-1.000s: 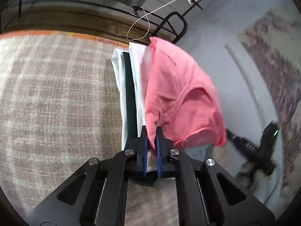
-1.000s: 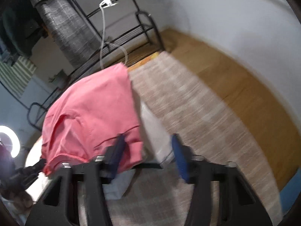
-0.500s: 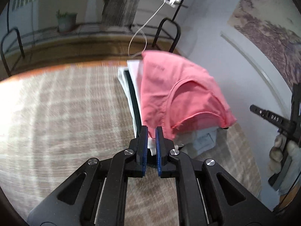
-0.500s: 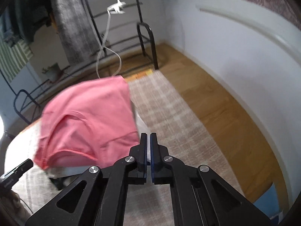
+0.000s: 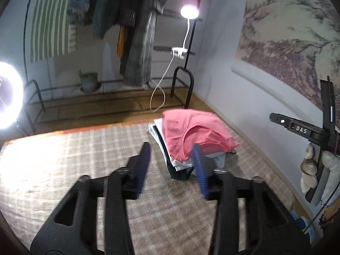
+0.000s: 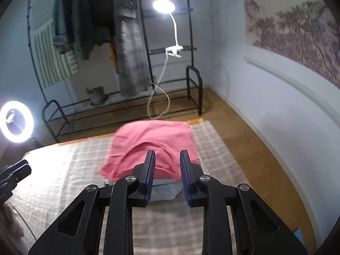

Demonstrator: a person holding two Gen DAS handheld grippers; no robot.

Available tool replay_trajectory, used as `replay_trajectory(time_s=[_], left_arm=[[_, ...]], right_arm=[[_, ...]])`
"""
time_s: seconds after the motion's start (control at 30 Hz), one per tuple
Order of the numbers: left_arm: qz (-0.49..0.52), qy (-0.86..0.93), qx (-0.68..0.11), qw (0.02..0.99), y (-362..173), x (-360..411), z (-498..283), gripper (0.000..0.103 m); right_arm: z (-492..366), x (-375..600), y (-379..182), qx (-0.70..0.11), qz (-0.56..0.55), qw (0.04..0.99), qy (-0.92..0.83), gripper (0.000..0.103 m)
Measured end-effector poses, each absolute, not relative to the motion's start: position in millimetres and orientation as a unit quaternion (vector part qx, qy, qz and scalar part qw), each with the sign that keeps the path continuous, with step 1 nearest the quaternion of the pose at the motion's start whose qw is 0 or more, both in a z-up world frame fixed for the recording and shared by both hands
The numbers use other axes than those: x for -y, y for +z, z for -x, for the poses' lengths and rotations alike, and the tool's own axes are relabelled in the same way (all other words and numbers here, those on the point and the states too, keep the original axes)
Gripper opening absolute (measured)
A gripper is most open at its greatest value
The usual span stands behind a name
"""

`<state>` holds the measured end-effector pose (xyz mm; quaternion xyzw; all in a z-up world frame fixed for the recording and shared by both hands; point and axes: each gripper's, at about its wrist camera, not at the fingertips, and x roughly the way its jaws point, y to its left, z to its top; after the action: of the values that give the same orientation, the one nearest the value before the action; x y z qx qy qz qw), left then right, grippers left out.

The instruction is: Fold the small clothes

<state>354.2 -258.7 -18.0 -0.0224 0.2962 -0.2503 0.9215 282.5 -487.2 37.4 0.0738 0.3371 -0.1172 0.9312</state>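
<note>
Folded garments beneath the pink top (image 5: 191, 131): mostly covered, only edges showing, number not countable. Left tongs (image 5: 172, 165): blue fingertips motion-blurred, one overlapping the stack. Right tongs (image 6: 166, 167): screen the stack's near edge. Hanging clothes (image 5: 136, 31): smeared, cut off at the top. Gloved hand (image 5: 318, 172): cropped at the right edge.

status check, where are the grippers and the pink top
Left gripper and right gripper opening, nothing between them. Folded pink cotton top on the stack of folded clothes. Nothing in the way.

Shirt (image 6: 153, 140) atop stack (image 6: 163, 189) — on rug (image 6: 63, 170)
</note>
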Motion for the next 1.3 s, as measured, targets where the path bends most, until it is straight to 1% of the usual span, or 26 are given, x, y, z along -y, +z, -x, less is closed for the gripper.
replay_trajectory(time_s=[0.03,0.07,0.1,0.17,0.2,0.27,0.4,0.47,0.6,0.67,0.77,0.97,1.3], left_arm=[[0.022,-0.251,-0.289,0.924,-12.6,255.4,-348.5,0.058],[0.020,-0.252,-0.279,0.927,-5.4,250.0,-338.7,0.061],[0.017,-0.254,-0.271,0.928,0.5,246.1,-330.4,0.062],[0.013,-0.258,-0.262,0.930,9.2,239.8,-317.2,0.072],[0.014,-0.262,-0.258,0.930,12.9,236.3,-310.2,0.074],[0.016,-0.269,-0.249,0.930,20.0,227.6,-295.2,0.079],[0.011,-0.272,-0.235,0.933,27.1,215.7,-272.5,0.087],[0.002,-0.269,-0.228,0.936,27.1,210.9,-262.6,0.094],[-0.005,-0.260,-0.230,0.938,23.7,201.8,-251.7,0.098],[-0.008,-0.258,-0.233,0.938,20.8,198.9,-247.4,0.098],[-0.018,-0.252,-0.238,0.938,19.7,198.3,-246.9,0.101],[-0.025,-0.246,-0.226,0.942,19.9,191.7,-239.0,0.103],[-0.024,-0.236,-0.241,0.941,15.9,178.9,-237.1,0.103]], right_arm=[[-278.1,481.1,42.5,-0.332,-0.071,0.934,-0.114,0.034],[-272.9,474.5,48.5,-0.325,-0.070,0.937,-0.109,0.039],[-266.5,467.6,55.1,-0.317,-0.066,0.940,-0.105,0.040],[-259.8,456.7,62.6,-0.308,-0.060,0.944,-0.104,0.042],[-254.6,451.5,66.2,-0.304,-0.059,0.945,-0.103,0.045],[-243.6,442.6,72.4,-0.296,-0.063,0.948,-0.100,0.057],[-222.7,426.8,79.0,-0.280,-0.064,0.952,-0.106,0.061],[-214.4,420.5,80.1,-0.275,-0.069,0.953,-0.109,0.070],[-202.1,409.1,80.7,-0.266,-0.064,0.955,-0.119,0.075],[-196.0,403.1,79.4,-0.265,-0.061,0.955,-0.122,0.080],[-190.0,393.7,75.3,-0.264,-0.054,0.955,-0.127,0.080],[-175.4,380.9,67.5,-0.259,-0.075,0.955,-0.126,0.081],[-174.0,363.1,58.6,-0.263,-0.067,0.954,-0.126,0.082]])
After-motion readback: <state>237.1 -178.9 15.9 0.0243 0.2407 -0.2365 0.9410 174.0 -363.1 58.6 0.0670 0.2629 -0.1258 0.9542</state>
